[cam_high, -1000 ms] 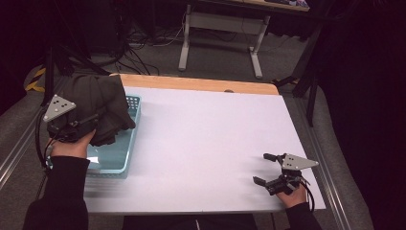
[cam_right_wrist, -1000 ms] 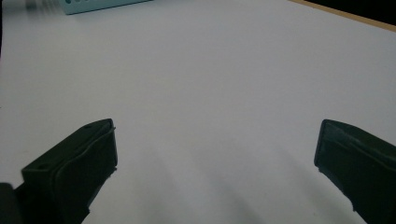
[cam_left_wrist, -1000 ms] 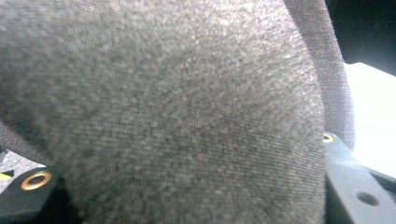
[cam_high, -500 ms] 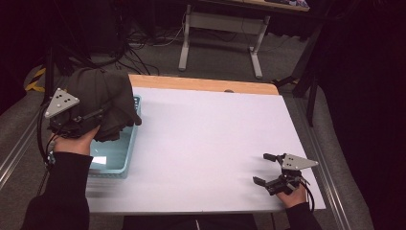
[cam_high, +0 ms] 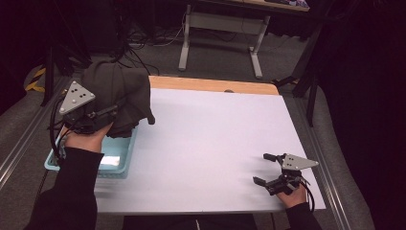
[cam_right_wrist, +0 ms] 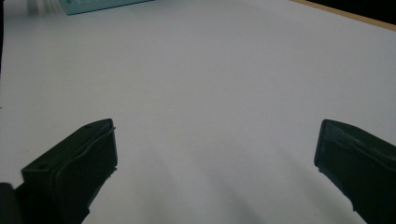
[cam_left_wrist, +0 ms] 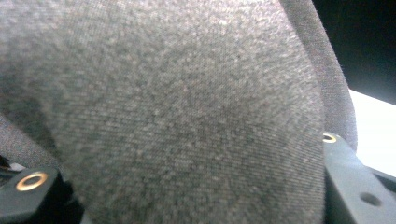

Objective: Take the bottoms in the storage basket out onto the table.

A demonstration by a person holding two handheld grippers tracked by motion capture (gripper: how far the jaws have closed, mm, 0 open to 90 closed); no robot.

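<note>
A dark grey cloth (cam_high: 117,98) is held bunched and lifted above the light blue basket (cam_high: 117,158), which sits at the left edge of the worktop (cam_high: 210,139). The cloth hangs over the basket's far end, and one fold reaches past the basket's right rim, over the white surface. The left hand-held gripper (cam_high: 103,115) is pinched on the cloth; in the left gripper view the grey weave (cam_left_wrist: 187,112) is seen pressed close between the two black jaws, whose bases are seen at either side of the fabric. The left hand (cam_high: 86,139) is seen just above the basket's near half, with a black sleeve behind it.

Well to the right of the basket, near the worktop's front right corner, the right hand-held gripper (cam_high: 263,169) is held low over the white surface with its jaws spread wide and nothing between them. In the right gripper view, bare worktop (cam_right_wrist: 210,93) is seen between the jaws, and a corner of the basket (cam_right_wrist: 100,4) is seen far off at the top edge.
</note>
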